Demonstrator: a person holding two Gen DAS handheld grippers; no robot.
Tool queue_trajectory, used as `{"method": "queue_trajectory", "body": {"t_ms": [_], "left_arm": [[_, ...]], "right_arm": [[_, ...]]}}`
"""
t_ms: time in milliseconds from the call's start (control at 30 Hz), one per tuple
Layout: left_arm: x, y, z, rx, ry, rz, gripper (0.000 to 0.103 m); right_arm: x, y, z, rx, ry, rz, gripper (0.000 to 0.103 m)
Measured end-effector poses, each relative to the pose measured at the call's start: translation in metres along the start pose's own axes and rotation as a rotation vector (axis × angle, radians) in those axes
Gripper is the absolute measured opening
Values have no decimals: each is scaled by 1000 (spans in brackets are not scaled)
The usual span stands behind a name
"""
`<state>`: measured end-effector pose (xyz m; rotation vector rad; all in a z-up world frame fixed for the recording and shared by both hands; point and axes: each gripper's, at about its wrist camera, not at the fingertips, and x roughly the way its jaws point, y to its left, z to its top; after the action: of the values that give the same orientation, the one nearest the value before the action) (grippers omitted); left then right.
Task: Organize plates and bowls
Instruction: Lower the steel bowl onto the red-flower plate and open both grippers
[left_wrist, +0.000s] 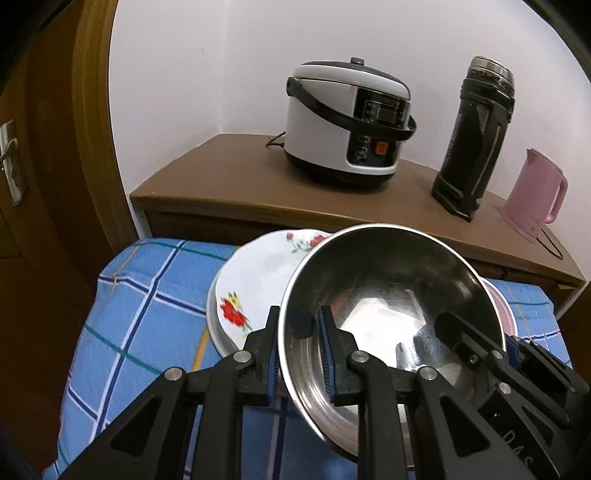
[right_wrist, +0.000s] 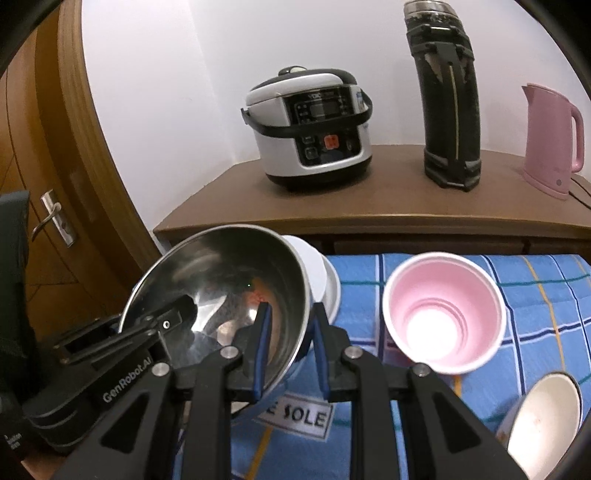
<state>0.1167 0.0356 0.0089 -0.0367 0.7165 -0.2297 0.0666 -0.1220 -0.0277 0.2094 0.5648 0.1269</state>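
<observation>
1. Left wrist view: the left tongs (left_wrist: 299, 350) are pinched on the near-left rim of the steel bowl (left_wrist: 391, 295), one finger outside the wall and one inside. The bowl is tilted, mouth toward the camera. The plate (left_wrist: 258, 280) lies just ahead-left of the tongs and partly under the bowl, on the blue checked cloth (left_wrist: 140, 295). The right tongs (left_wrist: 513, 350) bite the opposite rim.

2. Right wrist view: the right tongs are clamped on the bowl's right rim the same way, so both share the load. The pink cup (right_wrist: 443, 310) is ahead-right, a white bowl (right_wrist: 543, 424) near-right.

3. My guess: the bowl needs to go down and ahead-left, toward the plate.
</observation>
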Motion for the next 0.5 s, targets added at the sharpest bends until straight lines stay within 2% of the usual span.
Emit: {"method": "queue_trajectory", "body": {"t_ms": [200, 500], "left_arm": [[21, 6, 13, -9, 9, 9, 21], [51, 13, 21, -20, 32, 18, 21]], "right_arm": [[17, 1, 14, 14, -6, -1, 22], [49, -6, 21, 53, 30, 6, 22]]}}
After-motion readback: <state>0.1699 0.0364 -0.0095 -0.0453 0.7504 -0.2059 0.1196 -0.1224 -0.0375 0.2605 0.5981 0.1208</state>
